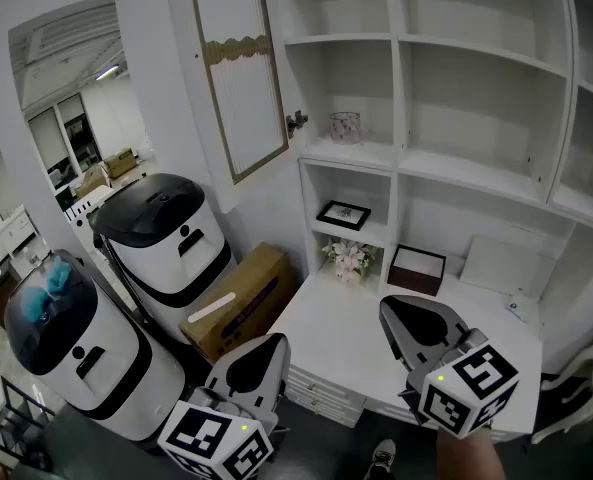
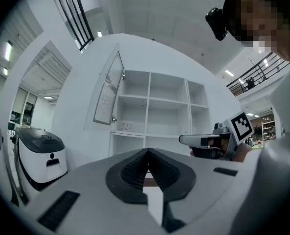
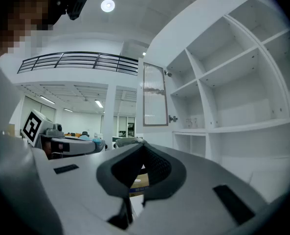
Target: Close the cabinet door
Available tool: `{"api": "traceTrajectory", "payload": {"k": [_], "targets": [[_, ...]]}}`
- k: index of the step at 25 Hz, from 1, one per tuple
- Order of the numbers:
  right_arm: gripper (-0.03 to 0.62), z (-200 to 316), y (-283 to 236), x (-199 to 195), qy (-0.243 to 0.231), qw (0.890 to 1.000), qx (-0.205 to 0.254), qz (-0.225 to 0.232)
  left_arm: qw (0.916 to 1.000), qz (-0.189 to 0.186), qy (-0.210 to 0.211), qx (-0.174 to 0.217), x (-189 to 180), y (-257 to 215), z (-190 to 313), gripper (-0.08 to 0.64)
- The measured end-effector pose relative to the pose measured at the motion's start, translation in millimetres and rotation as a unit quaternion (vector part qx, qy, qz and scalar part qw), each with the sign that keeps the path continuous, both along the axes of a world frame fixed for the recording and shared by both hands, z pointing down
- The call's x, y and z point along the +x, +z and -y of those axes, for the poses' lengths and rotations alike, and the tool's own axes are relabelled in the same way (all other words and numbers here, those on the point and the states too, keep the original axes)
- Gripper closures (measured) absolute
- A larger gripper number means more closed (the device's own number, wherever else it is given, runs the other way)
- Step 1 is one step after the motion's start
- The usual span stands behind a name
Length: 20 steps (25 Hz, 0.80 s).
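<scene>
Right now the cabinet door (image 1: 241, 73) stands wide open, swung out at the left side of the cabinet (image 1: 476, 88), so the upper-left compartments are uncovered. It's a tall white frame w/ a ribbed pane and a gold-coloured trim strip near the top. A small metal fitting (image 1: 296, 121) sits by its lower corner, on the side nearest the cabinet.

The left gripper (image 1: 266, 353) is low, in front of the cabinet and off its left corner. Its jaws are pressed together w/ nothing btwn them; the left gripper view shows the dark pads (image 2: 132, 170) meeting at a point, aimed at the cabinet's shelves. The right gripper (image 1: 406, 320) is over the front edge of the cabinet's counter (image 1: 336, 328). Its jaws are also pressed tight and empty, pads (image 3: 157, 168) closed, w/ the door up ahead. Both grippers are well apart from the door.

Inside the cabinet:
- a glass cup (image 1: 345, 126) on the shelf just beside the door's lower corner
- a black picture frame (image 1: 343, 214) in the compartment below
- pink-white flowers (image 1: 350, 258) on the counter under that
- a brown box (image 1: 417, 269) just right of the flowers

Left of the cabinet, a cardboard box (image 1: 238, 300) sits against its side. Beyond it are a white black-topped machine (image 1: 161, 243) and a second machine (image 1: 71, 353) farther out. A shoe (image 1: 380, 458) shows at the cabinet's foot.
</scene>
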State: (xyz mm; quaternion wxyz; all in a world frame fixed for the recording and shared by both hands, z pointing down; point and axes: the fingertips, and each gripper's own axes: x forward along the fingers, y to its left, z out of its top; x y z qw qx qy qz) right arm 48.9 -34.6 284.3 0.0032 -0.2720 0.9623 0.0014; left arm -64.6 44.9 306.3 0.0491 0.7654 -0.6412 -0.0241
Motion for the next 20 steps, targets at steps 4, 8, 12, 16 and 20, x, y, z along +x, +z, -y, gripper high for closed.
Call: {"api": "traceTrajectory", "payload": {"k": [4, 8, 12, 16, 20], "targets": [[0.588, 0, 2, -1, -0.001, 1.000, 0.000, -0.001, 1.0000, 0.000, 0.000, -0.001, 0, 2, 0, 0.557], [0.588, 1, 5, -4, -0.003, 1.000, -0.002, -0.002, 1.0000, -0.001, -0.003, -0.002, -2, 5, 0, 0.557], [0.588, 0, 7, -6, -0.006, 1.000, -0.005, -0.001, 1.0000, -0.002, -0.007, -0.003, -5, 6, -2, 0.557], [0.588, -1, 7, -8, -0.012, 1.000, -0.012, 0.003, 0.9999, -0.004, -0.008, -0.003, -6, 8, -3, 0.557], [0.588, 3, 9, -8, -0.012, 1.000, -0.019, -0.004, 0.9998, -0.015, -0.005, -0.009, -5, 12, 2, 0.557]]}}
